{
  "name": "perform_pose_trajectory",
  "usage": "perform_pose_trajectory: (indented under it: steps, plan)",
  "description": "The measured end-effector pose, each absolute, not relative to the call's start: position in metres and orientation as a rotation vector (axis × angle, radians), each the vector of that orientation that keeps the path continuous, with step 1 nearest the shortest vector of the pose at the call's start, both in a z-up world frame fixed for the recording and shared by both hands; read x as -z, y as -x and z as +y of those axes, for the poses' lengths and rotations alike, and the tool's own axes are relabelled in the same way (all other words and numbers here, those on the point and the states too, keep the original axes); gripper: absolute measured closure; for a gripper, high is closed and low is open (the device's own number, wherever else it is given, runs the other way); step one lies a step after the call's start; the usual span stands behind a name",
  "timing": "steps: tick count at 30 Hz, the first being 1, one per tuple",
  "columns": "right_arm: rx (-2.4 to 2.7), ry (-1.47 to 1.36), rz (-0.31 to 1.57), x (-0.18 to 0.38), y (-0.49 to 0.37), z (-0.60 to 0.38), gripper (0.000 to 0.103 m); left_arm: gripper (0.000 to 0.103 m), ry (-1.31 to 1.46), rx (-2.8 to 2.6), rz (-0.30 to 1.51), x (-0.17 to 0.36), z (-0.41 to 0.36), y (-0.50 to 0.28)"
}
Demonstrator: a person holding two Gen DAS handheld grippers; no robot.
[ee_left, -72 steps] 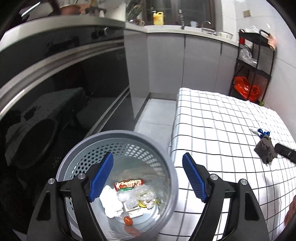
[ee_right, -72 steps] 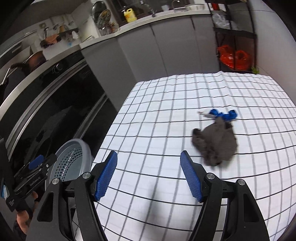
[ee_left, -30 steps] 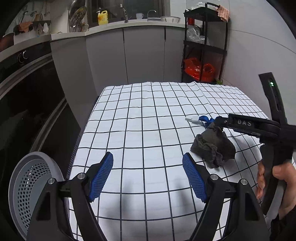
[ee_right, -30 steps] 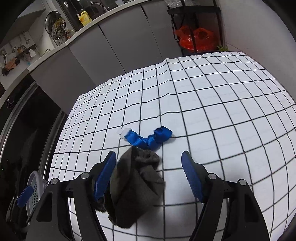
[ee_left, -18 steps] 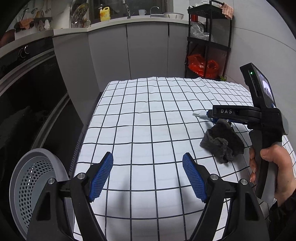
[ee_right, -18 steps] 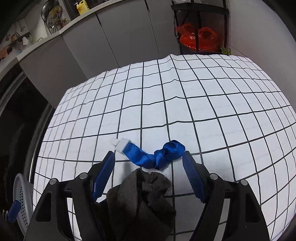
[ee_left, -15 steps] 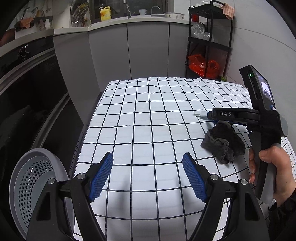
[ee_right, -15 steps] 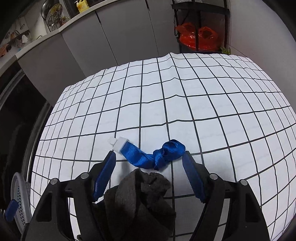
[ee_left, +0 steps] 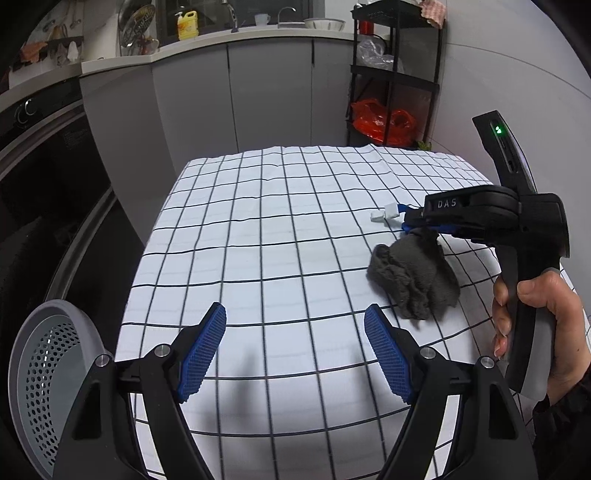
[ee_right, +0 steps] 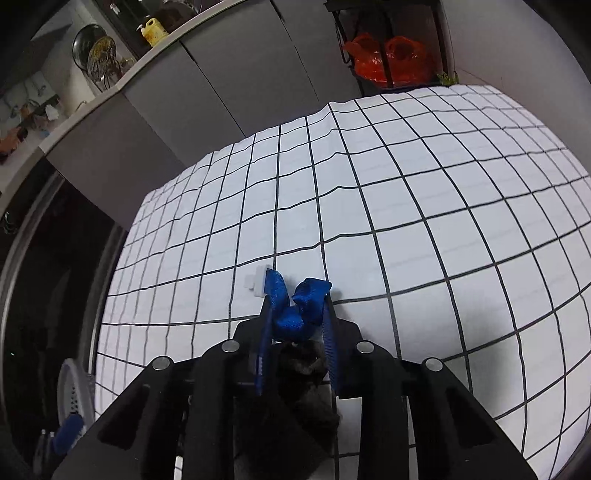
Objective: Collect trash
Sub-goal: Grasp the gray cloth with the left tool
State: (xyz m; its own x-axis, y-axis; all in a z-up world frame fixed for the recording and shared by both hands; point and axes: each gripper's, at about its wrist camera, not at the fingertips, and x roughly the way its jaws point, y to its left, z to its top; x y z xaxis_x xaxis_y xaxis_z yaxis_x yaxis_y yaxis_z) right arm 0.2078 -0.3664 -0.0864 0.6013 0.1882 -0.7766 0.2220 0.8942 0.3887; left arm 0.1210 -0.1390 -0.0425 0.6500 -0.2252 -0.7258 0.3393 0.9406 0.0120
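A blue strap (ee_right: 295,310) with a white clip (ee_right: 256,282) lies on the checked tablecloth (ee_right: 406,221). My right gripper (ee_right: 297,304) is closing its jaws on the strap, which is bunched up between the pads. In the left wrist view the same right gripper (ee_left: 413,221) reaches the strap (ee_left: 400,210) from the right, held by a hand (ee_left: 554,325). A crumpled dark grey cloth (ee_left: 410,280) lies just below it, partly under the fingers (ee_right: 306,369). My left gripper (ee_left: 295,312) hangs open over the cloth's near edge, holding nothing. The grey perforated bin (ee_left: 37,369) stands at the lower left.
Grey cabinets (ee_left: 258,96) run along the back under a worktop with a yellow bottle (ee_left: 187,24). A black shelf rack (ee_left: 395,74) with a red bag (ee_left: 380,122) stands at the back right. A dark oven front (ee_left: 44,184) fills the left.
My right gripper has moved forward from over the grey cloth to the blue strap and closed its jaws on it. The left gripper has stayed open and almost still.
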Motion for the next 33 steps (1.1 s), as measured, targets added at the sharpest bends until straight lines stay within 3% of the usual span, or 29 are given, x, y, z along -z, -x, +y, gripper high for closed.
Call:
perform_pose_trajectory:
  steps: [33]
  plan:
    - [0.131,-0.659,0.735,0.030,-0.077,-0.426,0.080,0.024,-0.149,0.470,0.862,0.056,-0.239,-0.136]
